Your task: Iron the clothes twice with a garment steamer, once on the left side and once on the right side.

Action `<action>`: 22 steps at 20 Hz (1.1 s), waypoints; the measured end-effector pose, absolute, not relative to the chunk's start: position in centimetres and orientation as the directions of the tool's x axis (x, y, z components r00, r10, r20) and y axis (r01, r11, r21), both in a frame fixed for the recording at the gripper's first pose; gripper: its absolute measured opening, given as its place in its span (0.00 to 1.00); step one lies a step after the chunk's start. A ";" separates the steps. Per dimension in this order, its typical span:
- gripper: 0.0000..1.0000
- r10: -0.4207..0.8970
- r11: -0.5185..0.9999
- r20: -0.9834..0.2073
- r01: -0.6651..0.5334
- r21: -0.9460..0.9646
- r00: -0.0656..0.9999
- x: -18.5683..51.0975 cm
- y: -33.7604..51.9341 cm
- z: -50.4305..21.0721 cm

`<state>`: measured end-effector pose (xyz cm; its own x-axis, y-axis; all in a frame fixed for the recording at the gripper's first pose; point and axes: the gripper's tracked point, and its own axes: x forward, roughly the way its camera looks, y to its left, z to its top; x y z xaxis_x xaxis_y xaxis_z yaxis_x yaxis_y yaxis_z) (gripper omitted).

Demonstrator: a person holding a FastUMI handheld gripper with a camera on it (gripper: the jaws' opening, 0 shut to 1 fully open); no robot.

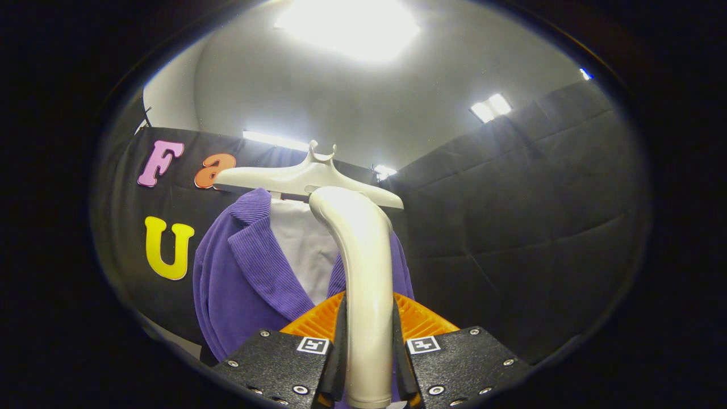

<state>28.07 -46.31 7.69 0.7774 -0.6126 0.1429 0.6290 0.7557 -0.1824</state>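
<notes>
A purple corduroy jacket hung on a cream plastic hanger against the booth's black cloth wall, its ribbed collar and lapel folded open over a pale grey lining. The garment sat just left of centre, beyond the fingers, its long axis running straight down from the hanger's shoulders.

In front of it rose the cream, glossy handle of the garment steamer, upright between the fingers and bending at its top toward the hanger. The tool was clamped on that handle, one finger pressed to each side of it near its lower end. A ribbed orange piece showed just behind the fingers on both sides of the handle; whether it belonged to the steamer or to the tool could not be told.

The steamer's head pointed forward and slightly left, near the top of the jacket's open front; whether it touched the fabric could not be made out. The jacket's left panel lay broadly exposed, while the handle itself screened most of the right panel, of which a narrow purple strip showed. Judged from that, a downward pass along the exposed left panel looked the readier stroke, with a sideways shift needed for the other side.

To the right stood bare black wall under white ceiling lights.
</notes>
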 end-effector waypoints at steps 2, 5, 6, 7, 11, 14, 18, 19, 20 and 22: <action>0.35 -0.617 0.748 0.128 0.629 -0.212 0.777 29.3 -47.2 7.1; 0.35 -0.634 0.736 0.090 0.635 -0.235 0.768 30.3 -48.2 5.6; 0.36 -0.637 0.735 0.083 0.636 -0.233 0.766 30.3 -48.3 5.1; 0.35 -0.638 0.736 0.079 0.637 -0.230 0.766 30.3 -48.3 4.7; 0.35 -0.645 0.733 0.056 0.638 -0.233 0.762 29.4 -48.4 2.2; 0.35 -0.655 0.731 0.026 0.642 -0.229 0.755 28.0 -48.4 -0.1; 0.35 -0.668 0.722 -0.012 0.645 -0.249 0.744 26.4 -48.6 -2.9; 0.35 -0.670 0.721 -0.016 0.647 -0.248 0.742 26.1 -48.6 -3.5; 0.36 -0.674 0.720 -0.028 0.649 -0.246 0.738 25.8 -48.7 -4.2; 0.35 -0.679 0.719 -0.046 0.651 -0.244 0.732 25.2 -49.0 -5.4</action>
